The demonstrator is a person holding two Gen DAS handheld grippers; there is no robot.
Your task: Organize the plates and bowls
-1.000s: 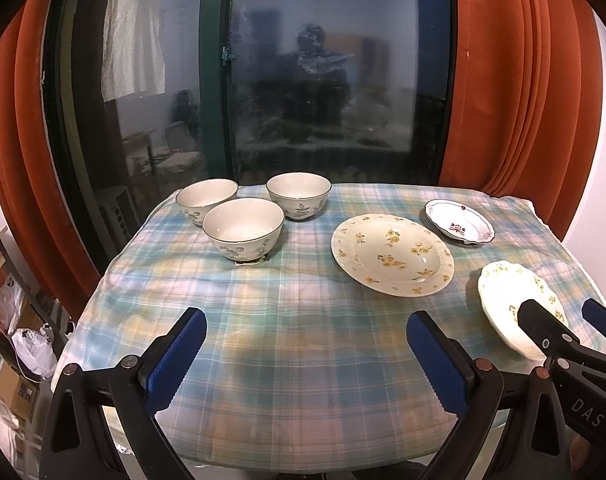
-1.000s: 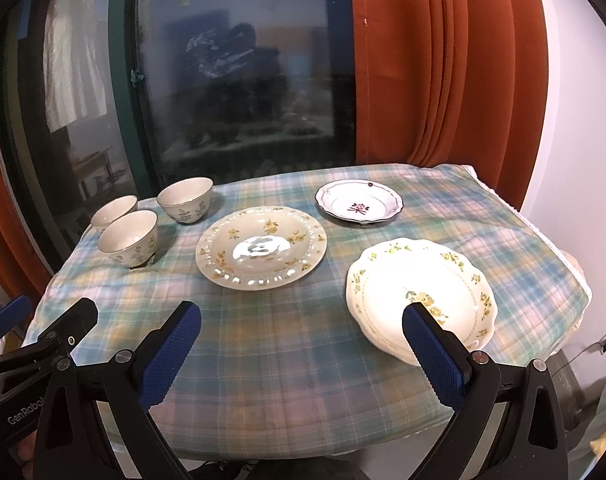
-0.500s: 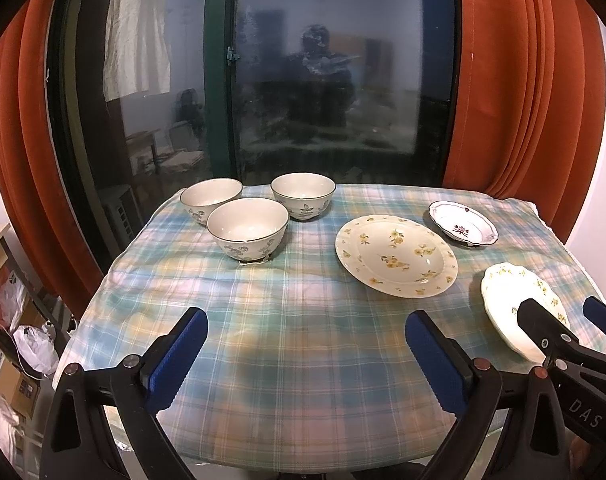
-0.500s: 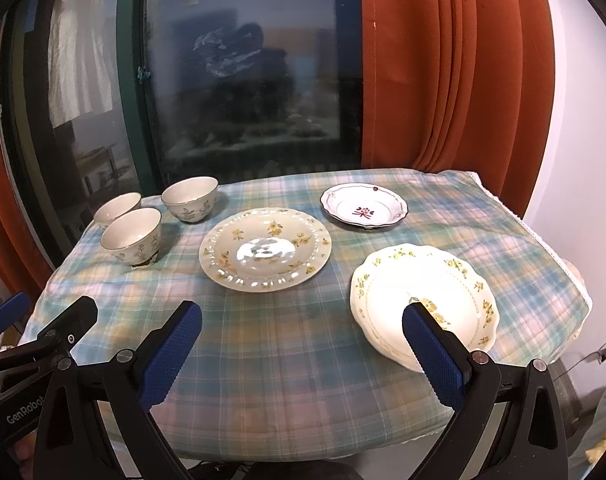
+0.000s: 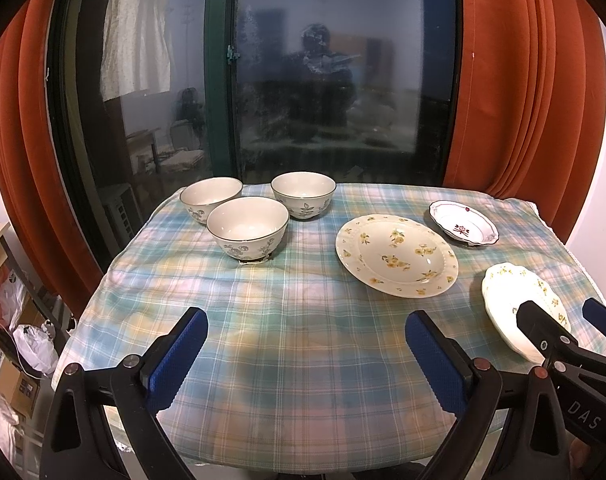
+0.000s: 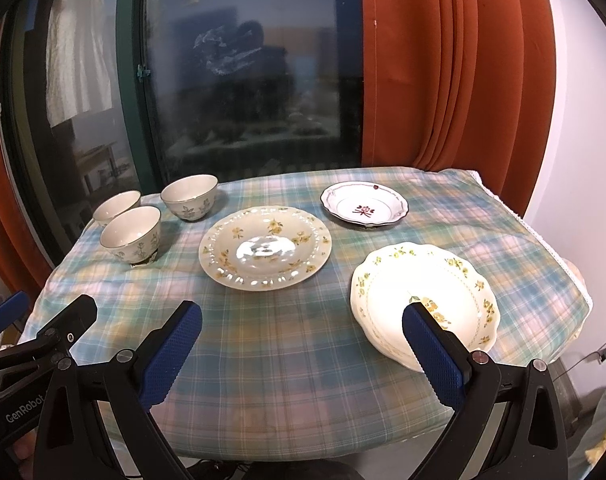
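While dark window glass (image 5: 335, 80) and rust-red curtains (image 6: 443, 64) close off the room behind, a desk (image 5: 303, 344) under a blue-green plaid cloth fills the space ahead of both sets of jaws.

The left gripper (image 5: 307, 350) hangs over the near edge with its jaws spread wide and nothing between them. The right gripper (image 6: 301, 344) hangs likewise, jaws wide apart, its right pad overlapping the near rim of the scalloped plate (image 6: 419, 280) in the picture; whether it touches, I cannot tell.

Straight ahead of the left jaws and slightly right lies the large yellow-flowered plate (image 5: 397, 254), flat and empty. The scalloped plate sits just ahead of the right jaws' right pad, flat, empty. Beyond it, farther ahead, the small red-flowered plate (image 6: 365, 208) lies level, empty too.

Ahead and left of the left jaws stand three floral bowls, upright, mouths up, empty: the nearest bowl (image 5: 247, 226), the far-left bowl (image 5: 211, 196) just behind it, and the far bowl (image 5: 303, 194) beside them. All round, they show no long axis.
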